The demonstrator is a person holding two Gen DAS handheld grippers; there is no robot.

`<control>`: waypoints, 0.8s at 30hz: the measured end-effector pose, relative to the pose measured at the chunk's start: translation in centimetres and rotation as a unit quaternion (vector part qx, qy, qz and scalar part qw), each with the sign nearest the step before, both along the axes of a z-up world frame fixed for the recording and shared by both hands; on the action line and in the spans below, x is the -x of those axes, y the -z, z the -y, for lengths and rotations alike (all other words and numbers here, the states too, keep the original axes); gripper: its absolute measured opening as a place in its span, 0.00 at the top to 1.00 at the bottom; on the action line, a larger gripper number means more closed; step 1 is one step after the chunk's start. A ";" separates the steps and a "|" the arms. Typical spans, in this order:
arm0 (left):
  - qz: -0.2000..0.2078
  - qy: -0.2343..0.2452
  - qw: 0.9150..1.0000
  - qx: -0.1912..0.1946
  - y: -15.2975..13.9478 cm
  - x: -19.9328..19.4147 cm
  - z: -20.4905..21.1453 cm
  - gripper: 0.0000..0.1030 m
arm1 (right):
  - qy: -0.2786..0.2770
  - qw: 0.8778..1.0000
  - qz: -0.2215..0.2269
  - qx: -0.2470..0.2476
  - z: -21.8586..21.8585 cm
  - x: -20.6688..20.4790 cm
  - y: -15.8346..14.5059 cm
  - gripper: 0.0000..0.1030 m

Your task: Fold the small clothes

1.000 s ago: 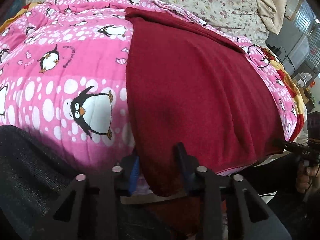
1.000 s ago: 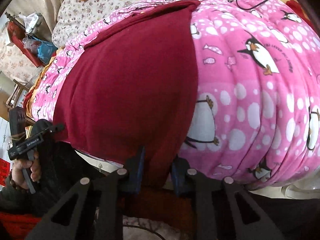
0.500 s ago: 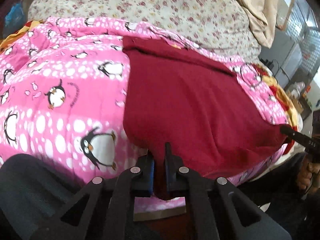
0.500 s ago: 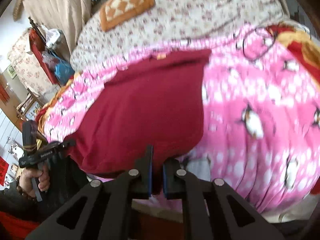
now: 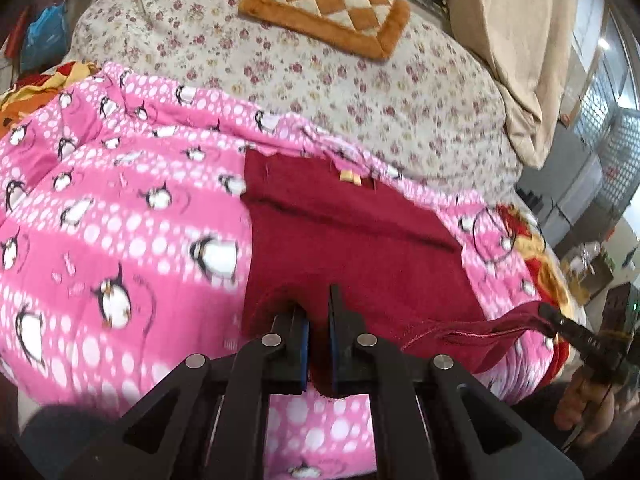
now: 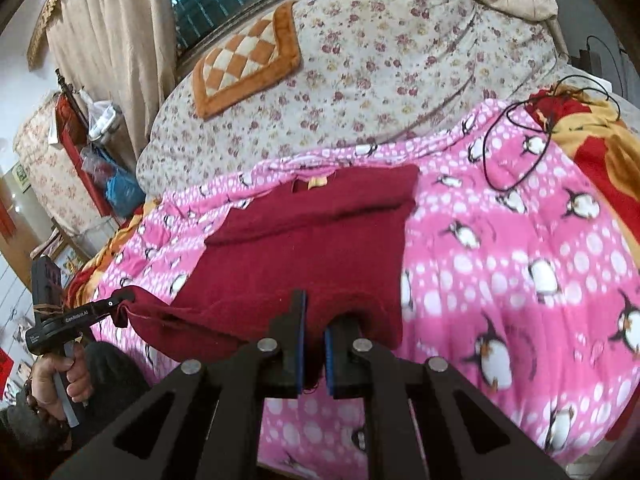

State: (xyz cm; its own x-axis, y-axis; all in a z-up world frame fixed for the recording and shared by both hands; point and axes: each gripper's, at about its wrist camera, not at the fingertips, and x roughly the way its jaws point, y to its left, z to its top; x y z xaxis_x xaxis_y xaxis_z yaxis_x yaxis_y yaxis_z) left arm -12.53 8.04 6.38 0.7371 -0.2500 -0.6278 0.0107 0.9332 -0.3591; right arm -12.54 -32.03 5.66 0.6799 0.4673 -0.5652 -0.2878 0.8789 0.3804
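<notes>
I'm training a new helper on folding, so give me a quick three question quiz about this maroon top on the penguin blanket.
1. True or false: both grippers are shut on the maroon top.
2. Which lies nearer the window: A the checkered cushion, B the penguin blanket?
3. Fill in: the black cable lies on the ____.

Key: 1 true: left gripper and right gripper pinch its near hem. 2 A. 3 blanket.

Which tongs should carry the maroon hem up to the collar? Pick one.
Right, only narrowly. Both the left tongs and right tongs are shut on the maroon garment hem, with the collar label straight ahead of each; moving them together looks best.
</notes>
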 end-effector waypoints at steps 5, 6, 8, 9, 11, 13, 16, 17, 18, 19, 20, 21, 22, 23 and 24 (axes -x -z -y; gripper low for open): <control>0.003 -0.031 0.999 0.013 -0.9 -1.9 -0.4 1.00 | 0.018 1.000 0.015 -0.009 -0.1 -2.3 -2.0 0.93; 0.001 -0.037 0.999 0.019 -0.9 -2.1 -0.6 1.00 | 0.020 1.000 0.020 -0.013 -0.1 -2.8 -2.4 0.93; 0.001 -0.054 0.998 0.031 -0.8 -2.9 -1.1 1.00 | 0.026 0.999 0.025 -0.023 0.1 -3.8 -3.0 0.93; 0.003 -0.056 0.998 0.032 -0.8 -3.2 -1.2 1.00 | 0.027 0.999 0.025 -0.034 0.2 -4.5 -3.2 0.93; 0.006 -0.059 0.998 0.033 -0.8 -4.3 -1.2 1.00 | 0.029 0.998 0.023 -0.049 0.4 -5.6 -3.4 0.93; 0.006 -0.058 0.998 0.025 -0.7 -5.9 -1.0 1.00 | 0.030 0.998 0.014 -0.059 0.4 -7.3 -3.2 0.93; 0.009 -0.058 0.998 0.010 -0.9 -8.1 -0.7 1.00 | 0.039 0.998 0.002 -0.052 0.1 -9.5 -2.7 0.93; 0.013 -0.059 0.998 0.006 -1.0 -9.1 -0.7 1.00 | 0.042 0.998 0.001 -0.051 0.0 -10.0 -2.6 0.93; 0.016 -0.060 0.998 0.004 -1.1 -9.7 -0.7 1.00 | 0.048 0.998 -0.002 -0.045 -0.1 -10.8 -2.5 0.93; 0.018 -0.064 0.998 0.004 -1.0 -10.7 -0.8 1.00 | 0.052 0.998 -0.002 -0.041 -0.2 -11.3 -2.4 0.93; 0.016 -0.069 0.997 0.008 -0.8 -11.5 -1.0 1.00 | 0.057 0.998 -0.001 -0.038 -0.3 -11.9 -2.4 0.93; 0.011 -0.075 0.997 0.016 -0.5 -12.3 -1.2 1.00 | 0.064 0.997 0.000 -0.037 -0.3 -12.5 -2.4 0.93; 0.006 -0.080 0.997 0.021 -0.2 -13.0 -1.5 1.00 | 0.069 0.997 0.001 -0.038 -0.4 -13.0 -2.3 0.93; 0.003 -0.084 0.996 0.022 0.1 -13.6 -1.7 1.00 | 0.074 0.996 0.001 -0.041 -0.4 -13.6 -2.3 0.93; 0.000 -0.088 0.996 0.021 0.5 -14.1 -1.9 1.00 | 0.082 0.996 0.000 -0.044 -0.5 -14.4 -2.1 0.93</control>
